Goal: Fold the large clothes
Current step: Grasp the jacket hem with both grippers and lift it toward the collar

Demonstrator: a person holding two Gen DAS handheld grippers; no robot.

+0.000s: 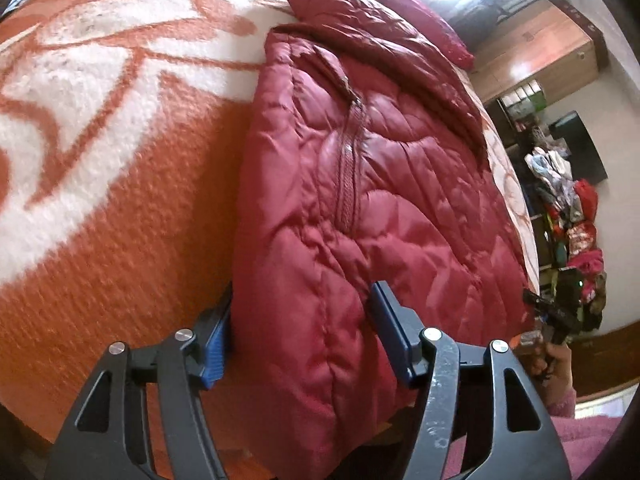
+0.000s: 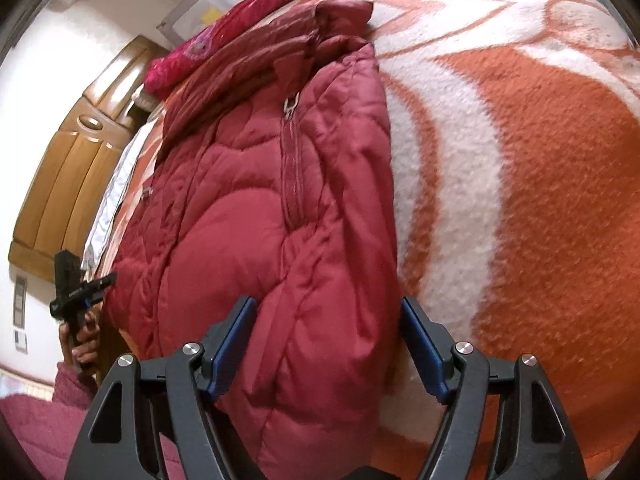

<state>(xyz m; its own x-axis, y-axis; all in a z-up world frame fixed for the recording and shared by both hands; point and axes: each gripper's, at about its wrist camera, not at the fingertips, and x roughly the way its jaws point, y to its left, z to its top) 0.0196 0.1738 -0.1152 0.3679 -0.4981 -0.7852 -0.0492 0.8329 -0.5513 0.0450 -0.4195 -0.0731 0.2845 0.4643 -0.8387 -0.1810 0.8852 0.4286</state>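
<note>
Jacket: the dark red quilted puffer jacket (image 1: pixel 360 200) lies on the bed, on the orange and white patterned fleece blanket (image 1: pixel 120 160), already doubled lengthwise into a long narrow bundle; its near end sits at 6 o'clock in both wrist views and its collar end runs up toward 12 o'clock.
Zip: a short red zip (image 1: pixel 347 168) with a metal pull shows on the top face, about halfway up the bundle.
Left gripper: your left gripper (image 1: pixel 304 336) has its jaws spread wide, straddling the near end of the jacket; the left blue pad sits just beside the folded edge and the right one rests against the top face. Nothing is clamped.
Right gripper: your right gripper (image 2: pixel 332 344) is likewise released, jaws wide apart around the same near end, the right pad out over the blanket.
Handling: judge it light, soft and springy; the padding will puff back, and the glossy shell looks slippery, so a shallow pinch may slide off.
Where to hold: bite deep at the 2 near corners, taking every layer along the stitched quilting lines, and keep off the zip.
Next fold: probably carry the near end up toward 12 o'clock onto the collar end, then press it flat.
Background: a pile of mixed clothes (image 1: pixel 576 216) sits at 3 o'clock in the left view, well apart.
</note>
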